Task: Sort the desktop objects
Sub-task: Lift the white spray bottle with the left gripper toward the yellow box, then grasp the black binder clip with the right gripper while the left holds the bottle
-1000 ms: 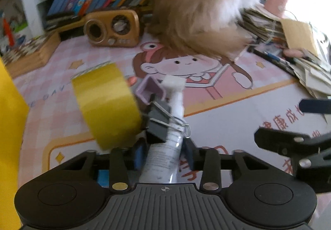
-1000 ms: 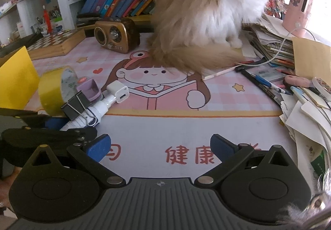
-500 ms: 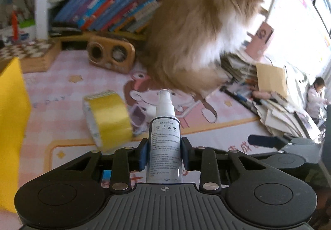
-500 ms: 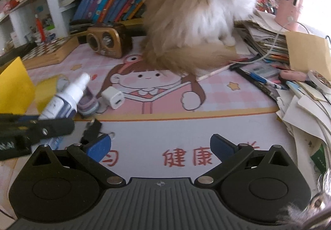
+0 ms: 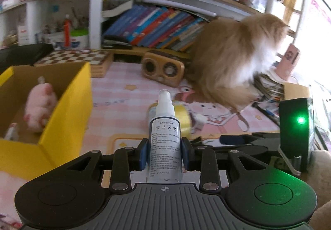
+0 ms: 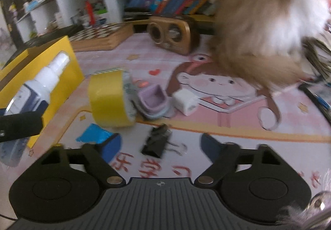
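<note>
Left wrist view: left gripper [image 5: 164,154] has both blue pads clamped on 1 spray bottle [image 5: 164,139], upright, white nozzle on top, label facing the camera, lifted above the desk mat [image 5: 124,93]. 1 yellow box [image 5: 66,114] at left, open top, near the bottle but apart from it. Inside the box: 1 pink plush toy [image 5: 40,104] plus 1 small pale item in the near corner, too blurred to name. 1 yellow tape roll [image 5: 182,118] on the mat, partly hidden behind the bottle. 1 wooden radio [image 5: 163,68] further back, 1 fluffy cat [image 5: 235,60] sitting to its right. 1 chessboard [image 5: 78,58] behind the box. Row of books [image 5: 153,27] on the shelf, count unclear. Right gripper body shows at the right edge with 1 green light [image 5: 301,120].

Right wrist view: right gripper [image 6: 160,147] has fingers apart, holding nothing, low over the mat. 1 black binder clip [image 6: 157,143] lies on the mat between the 2 fingers, not touched. 1 tape roll [image 6: 109,99] on its edge just beyond the clip, 1 small purple container [image 6: 154,100] touching its right side, 1 white charger plug [image 6: 185,102] just beside that. 1 patch of blue tape [image 6: 94,135] on the mat by the left finger. Spray bottle [image 6: 39,89] at far left, tilted, in front of the yellow box [image 6: 60,77]. Cat [image 6: 264,23] fills the top right, blurred.
</note>
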Demonstrator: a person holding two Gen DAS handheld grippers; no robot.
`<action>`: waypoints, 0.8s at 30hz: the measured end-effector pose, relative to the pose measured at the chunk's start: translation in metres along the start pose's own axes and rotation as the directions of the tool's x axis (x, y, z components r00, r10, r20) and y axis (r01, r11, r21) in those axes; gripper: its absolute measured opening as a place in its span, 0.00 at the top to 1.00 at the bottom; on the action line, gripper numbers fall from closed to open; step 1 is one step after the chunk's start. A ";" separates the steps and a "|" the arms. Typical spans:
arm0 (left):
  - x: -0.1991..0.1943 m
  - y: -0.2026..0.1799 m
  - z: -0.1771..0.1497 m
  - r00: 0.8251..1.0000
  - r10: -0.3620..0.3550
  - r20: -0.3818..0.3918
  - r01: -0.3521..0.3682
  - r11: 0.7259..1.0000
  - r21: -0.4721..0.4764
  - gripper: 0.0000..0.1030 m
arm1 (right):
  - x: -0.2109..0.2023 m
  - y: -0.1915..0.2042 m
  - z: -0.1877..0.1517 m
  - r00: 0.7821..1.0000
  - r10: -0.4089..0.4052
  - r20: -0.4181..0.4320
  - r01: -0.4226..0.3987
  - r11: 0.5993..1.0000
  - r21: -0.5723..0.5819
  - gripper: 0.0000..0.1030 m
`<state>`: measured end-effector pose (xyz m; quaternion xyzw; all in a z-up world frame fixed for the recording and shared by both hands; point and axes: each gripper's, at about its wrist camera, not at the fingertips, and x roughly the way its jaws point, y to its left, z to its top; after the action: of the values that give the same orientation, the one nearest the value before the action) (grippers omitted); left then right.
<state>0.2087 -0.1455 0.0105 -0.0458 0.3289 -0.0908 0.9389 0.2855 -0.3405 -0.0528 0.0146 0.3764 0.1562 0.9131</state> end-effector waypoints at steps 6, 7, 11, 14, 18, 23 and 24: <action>-0.004 0.010 -0.004 0.998 0.054 -0.009 -0.055 0.998 -0.037 0.70 | 0.019 -0.005 0.005 0.998 0.058 -0.039 -0.055 0.995 0.081 0.71; -0.004 0.010 -0.005 0.998 0.059 -0.015 -0.059 0.997 -0.039 0.70 | 0.020 -0.005 0.005 0.997 0.061 -0.041 -0.057 0.995 0.087 0.79; -0.002 0.010 -0.007 0.997 0.066 -0.031 -0.067 0.997 -0.047 0.70 | 0.019 -0.010 0.004 0.997 0.068 -0.020 -0.065 0.992 0.107 0.90; -0.002 0.010 -0.008 0.997 0.062 -0.034 -0.064 0.997 -0.048 0.70 | 0.013 -0.014 0.007 0.998 0.055 0.016 -0.056 0.991 0.118 0.95; -0.002 0.008 -0.010 0.998 0.051 -0.037 -0.053 0.998 -0.044 0.70 | 0.001 -0.018 0.009 0.997 0.042 0.067 -0.050 0.992 0.117 0.98; -0.005 0.005 -0.013 0.999 0.037 -0.031 -0.038 0.998 -0.039 0.70 | -0.005 -0.018 0.006 0.997 0.043 0.060 -0.049 0.993 0.108 0.98; -0.006 0.005 -0.014 0.999 0.037 -0.030 -0.038 0.999 -0.039 0.70 | -0.005 -0.017 0.005 0.998 0.041 0.052 -0.046 0.993 0.107 0.98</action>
<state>0.1960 -0.1400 0.0028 -0.0568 0.3449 -0.0674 0.9345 0.2902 -0.3579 -0.0486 0.0760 0.3613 0.1551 0.9163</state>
